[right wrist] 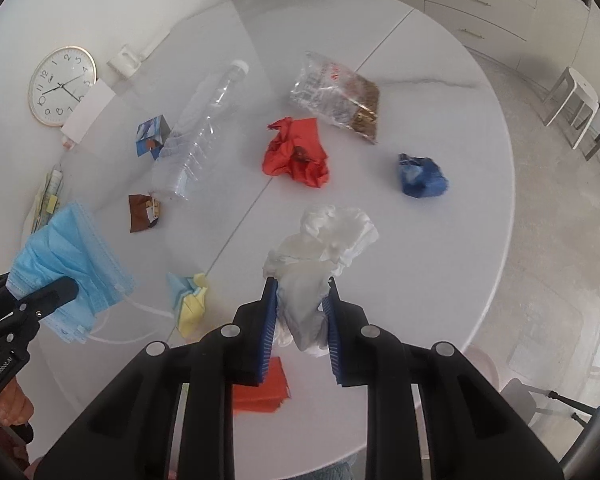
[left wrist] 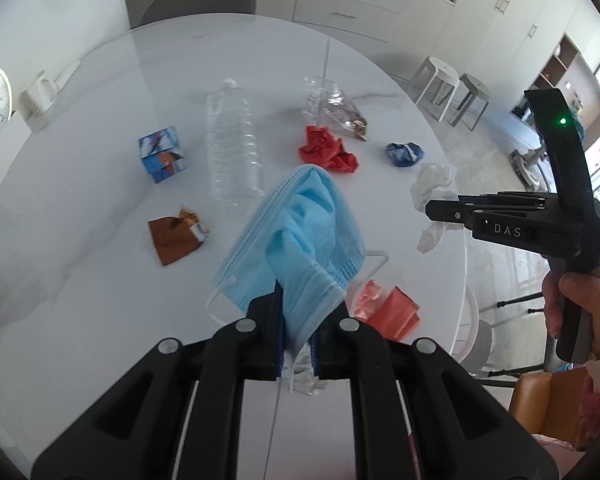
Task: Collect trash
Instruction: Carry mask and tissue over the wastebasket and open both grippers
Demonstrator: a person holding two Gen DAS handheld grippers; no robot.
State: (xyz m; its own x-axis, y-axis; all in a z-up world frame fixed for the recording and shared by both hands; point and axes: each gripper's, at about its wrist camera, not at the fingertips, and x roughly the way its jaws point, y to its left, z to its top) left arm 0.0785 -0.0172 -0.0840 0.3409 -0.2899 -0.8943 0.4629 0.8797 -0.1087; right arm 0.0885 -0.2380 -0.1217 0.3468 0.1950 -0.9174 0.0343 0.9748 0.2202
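My left gripper (left wrist: 296, 320) pinches a blue face mask (left wrist: 300, 224), lifted off the white round table (right wrist: 440, 240). My right gripper (right wrist: 300, 312) is clamped on a crumpled white tissue (right wrist: 324, 248), near table edge. Red crumpled paper (right wrist: 296, 152) and clear bottle (right wrist: 200, 120) lie farther off.

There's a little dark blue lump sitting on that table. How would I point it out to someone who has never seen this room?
Start at the round white marble table. Near its right-hand edge in the right wrist view lies a crumpled dark blue wrapper, alone, to the right of the crumpled red paper. It is the only dark blue scrap; the other blue thing is a pale blue face mask.
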